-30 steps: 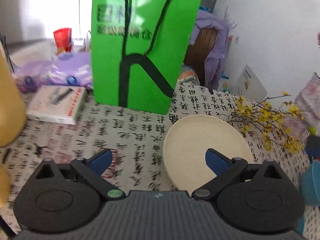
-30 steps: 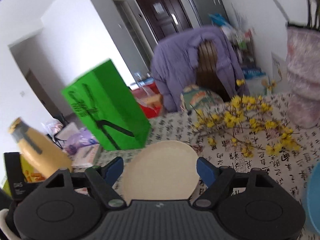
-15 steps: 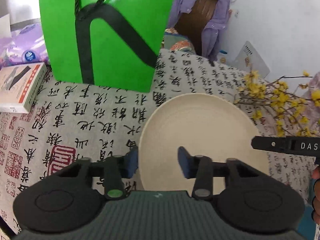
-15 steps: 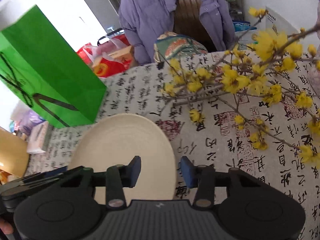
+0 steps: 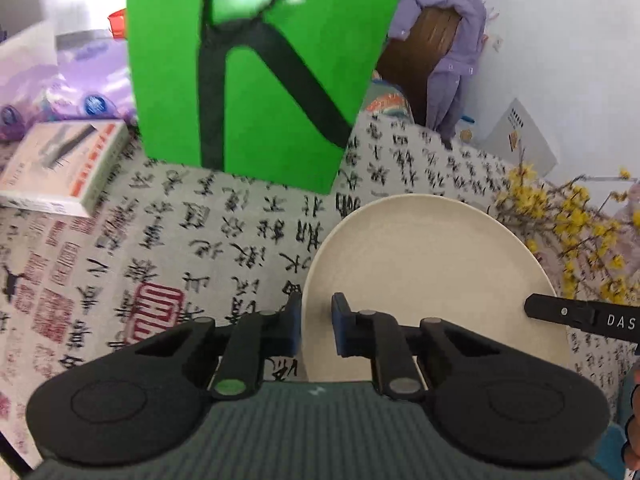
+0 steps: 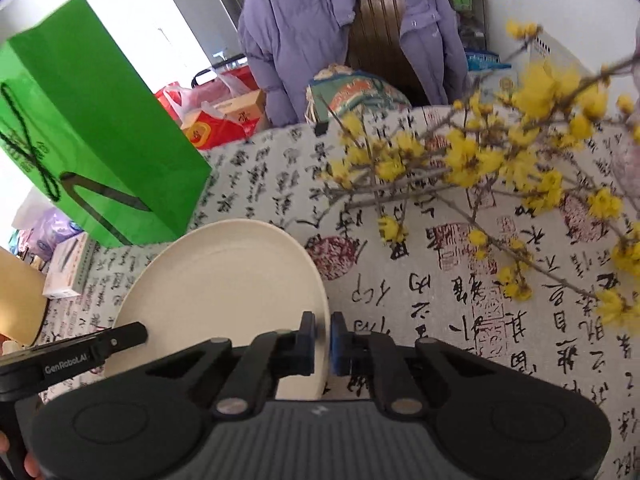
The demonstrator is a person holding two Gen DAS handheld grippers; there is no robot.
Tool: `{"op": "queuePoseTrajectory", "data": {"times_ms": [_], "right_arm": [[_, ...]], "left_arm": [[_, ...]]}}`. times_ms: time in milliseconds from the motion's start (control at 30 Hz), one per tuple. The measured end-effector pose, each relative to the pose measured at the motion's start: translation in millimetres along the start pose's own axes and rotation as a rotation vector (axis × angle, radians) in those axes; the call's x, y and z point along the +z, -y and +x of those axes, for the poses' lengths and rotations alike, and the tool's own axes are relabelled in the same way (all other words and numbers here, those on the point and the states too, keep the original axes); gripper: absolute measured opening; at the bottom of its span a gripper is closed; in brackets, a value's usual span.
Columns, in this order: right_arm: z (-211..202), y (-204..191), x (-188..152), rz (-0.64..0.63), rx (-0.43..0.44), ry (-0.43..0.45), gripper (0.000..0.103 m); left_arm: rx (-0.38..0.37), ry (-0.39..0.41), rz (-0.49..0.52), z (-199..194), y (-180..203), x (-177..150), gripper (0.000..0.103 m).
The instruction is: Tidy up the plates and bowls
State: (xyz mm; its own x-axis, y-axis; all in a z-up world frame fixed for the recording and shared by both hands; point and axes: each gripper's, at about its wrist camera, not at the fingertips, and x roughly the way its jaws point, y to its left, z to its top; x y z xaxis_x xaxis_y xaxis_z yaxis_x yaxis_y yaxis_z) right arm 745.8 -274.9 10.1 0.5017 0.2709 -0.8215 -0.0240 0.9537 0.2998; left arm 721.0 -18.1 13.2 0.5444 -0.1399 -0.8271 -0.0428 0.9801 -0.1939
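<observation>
A cream plate (image 5: 432, 272) lies flat on the calligraphy-print tablecloth (image 5: 180, 248). My left gripper (image 5: 317, 320) straddles its near left rim. One pad is outside the edge and the other over the plate's face. Its jaws are closing, with a strip of plate still showing between the pads. In the right wrist view the same plate (image 6: 224, 280) has its near right rim pinched by my right gripper (image 6: 322, 336), which is shut on it. A black bar of the other tool crosses each view's lower edge.
A tall green paper bag (image 5: 260, 80) stands just behind the plate. A white box (image 5: 60, 160) lies at the left. Yellow flowering branches (image 6: 500, 160) spread low over the cloth right of the plate. A purple jacket (image 6: 320, 32) hangs on a chair beyond the table.
Both grippers came down onto the plate and their jaws narrowed from wide open. The right one closed on the right rim, and the left one drew in around the left rim.
</observation>
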Motion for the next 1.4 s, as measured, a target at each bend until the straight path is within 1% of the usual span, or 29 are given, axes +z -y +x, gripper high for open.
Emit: {"op": "queuePoseTrajectory", "data": {"times_ms": [200,300,400,533,633,767,900,967,1033,1267,1333,1400], "right_arm": [[-48,-33,-3,-0.041,0.025,0.049,0.008],[-78,-52,-11,-0.041,0.040,0.080,0.008],[-111,-71,-25,-0.057,0.049,0.112,0.008],[-154,-94,-47,-0.086,0.065,0.149,0.008],[-179,-106,-67,-0.089,0.075,0.161,0.008],[-203,-119,-93,-0.094,0.072,0.172,0.008],[-223,-126,-121,-0.098,0.078,0.184,0.008],[-233,-131,-140,-0.124,0.076,0.208,0.008],[-240,-135,-159,-0.136,0.079,0.211,0.008],[-251,-138,-215,-0.136,0.096,0.222,0.009],[-252,-139,-233,-0.133,0.106,0.228,0.008],[-251,-140,-250,-0.123,0.126,0.224,0.008]], "left_arm": [[-0.003,0.063,-0.013,-57,-11,2,0.015],[0.000,0.098,-0.016,-93,-17,-2,0.015],[-0.002,0.132,-0.025,-133,-24,-10,0.015],[-0.002,0.189,-0.012,-188,-30,-28,0.015],[0.003,0.211,0.000,-217,-33,-45,0.015],[0.015,0.224,0.011,-246,-37,-70,0.015],[0.007,0.232,0.006,-268,-43,-98,0.015],[0.016,0.243,0.012,-276,-46,-116,0.015],[0.034,0.261,0.024,-285,-48,-136,0.016],[0.031,0.313,0.032,-307,-63,-198,0.015],[0.019,0.325,0.014,-312,-71,-213,0.015],[0.022,0.344,0.001,-317,-79,-229,0.015]]}}
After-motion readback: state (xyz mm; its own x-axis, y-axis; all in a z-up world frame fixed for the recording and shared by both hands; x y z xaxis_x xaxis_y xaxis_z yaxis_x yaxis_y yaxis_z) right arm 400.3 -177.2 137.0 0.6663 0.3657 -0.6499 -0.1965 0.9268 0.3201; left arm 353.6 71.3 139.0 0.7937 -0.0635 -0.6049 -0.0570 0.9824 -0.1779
